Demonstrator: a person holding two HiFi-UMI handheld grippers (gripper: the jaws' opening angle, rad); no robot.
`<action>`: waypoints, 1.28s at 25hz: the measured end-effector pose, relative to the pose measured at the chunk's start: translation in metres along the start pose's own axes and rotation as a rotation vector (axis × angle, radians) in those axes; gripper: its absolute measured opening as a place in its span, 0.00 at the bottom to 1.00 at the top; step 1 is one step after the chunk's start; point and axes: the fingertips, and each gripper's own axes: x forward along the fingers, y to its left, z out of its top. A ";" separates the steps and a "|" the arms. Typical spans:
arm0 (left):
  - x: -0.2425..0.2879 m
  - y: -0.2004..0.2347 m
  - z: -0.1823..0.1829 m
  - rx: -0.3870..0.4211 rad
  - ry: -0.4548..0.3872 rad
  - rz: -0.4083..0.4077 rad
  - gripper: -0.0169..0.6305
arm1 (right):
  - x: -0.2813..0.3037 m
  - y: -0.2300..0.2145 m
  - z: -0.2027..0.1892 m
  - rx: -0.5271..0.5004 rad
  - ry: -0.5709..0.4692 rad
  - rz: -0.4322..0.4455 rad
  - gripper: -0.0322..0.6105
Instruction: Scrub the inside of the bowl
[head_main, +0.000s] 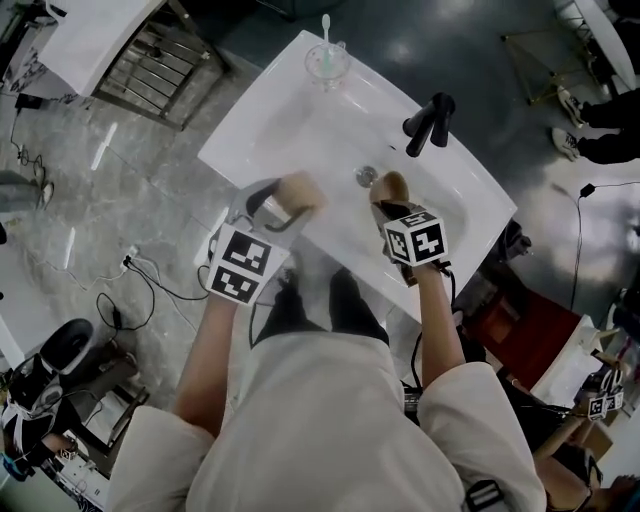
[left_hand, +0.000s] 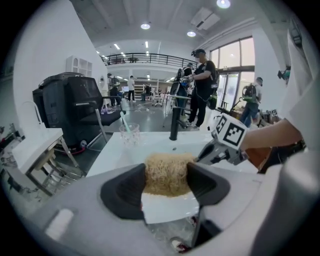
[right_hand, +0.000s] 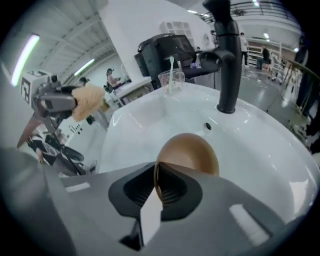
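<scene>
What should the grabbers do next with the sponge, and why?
Probably move the sponge across into the bowl. The left gripper pinches the sponge and the right gripper grips the bowl's rim over the sink, but sponge and bowl are apart, so scrubbing cannot begin yet.

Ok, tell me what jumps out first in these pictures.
A brown bowl is clamped by its rim in the right gripper, over the white sink. Beside it, the left gripper grips a tan scrubber. A black faucet stands at the basin's edge.
</scene>
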 end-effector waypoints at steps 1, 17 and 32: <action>-0.003 -0.002 0.004 0.009 -0.011 -0.009 0.43 | -0.008 0.006 0.003 0.036 -0.029 0.021 0.07; -0.069 -0.102 0.073 0.254 -0.151 -0.416 0.43 | -0.141 0.124 0.030 0.339 -0.578 0.474 0.07; -0.120 -0.196 0.090 0.587 -0.068 -0.816 0.43 | -0.233 0.220 -0.014 0.055 -0.804 0.492 0.08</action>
